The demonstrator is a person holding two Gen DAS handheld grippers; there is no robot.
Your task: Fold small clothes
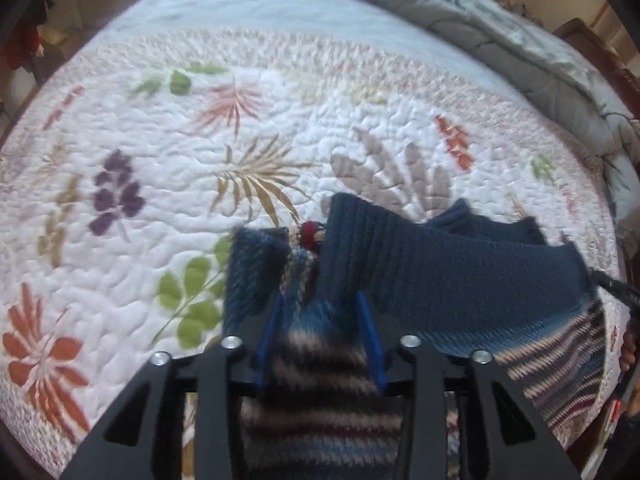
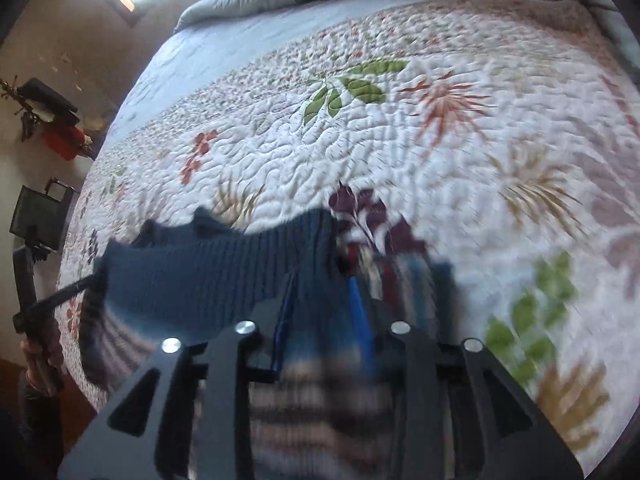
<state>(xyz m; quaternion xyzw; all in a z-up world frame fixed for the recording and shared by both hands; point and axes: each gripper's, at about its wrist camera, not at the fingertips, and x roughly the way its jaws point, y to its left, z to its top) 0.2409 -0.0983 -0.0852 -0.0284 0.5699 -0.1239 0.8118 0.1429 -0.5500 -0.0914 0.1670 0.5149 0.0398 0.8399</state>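
- Two grippers each pinch the same knitted sweater, which hangs stretched between them above a quilted bedspread.
- The left gripper has its blue fingers drawn in on a bunched fold of the sweater's striped part, with knit filling the space between them.
- From the left wrist view, the dark blue ribbed part of the sweater spreads away to the right, and its striped hem shows below that.
- The right gripper also nips the sweater; its blue fingers sit close together with striped fabric caught between them, though this view is blurred.
- From the right wrist view, the blue ribbed part runs off to the left, where a dark arm of the other gripper's frame touches its far edge.
- The bedspread is white with printed leaves in green, purple, rust and tan.
- A grey duvet lies heaped along the far edge of the bed.
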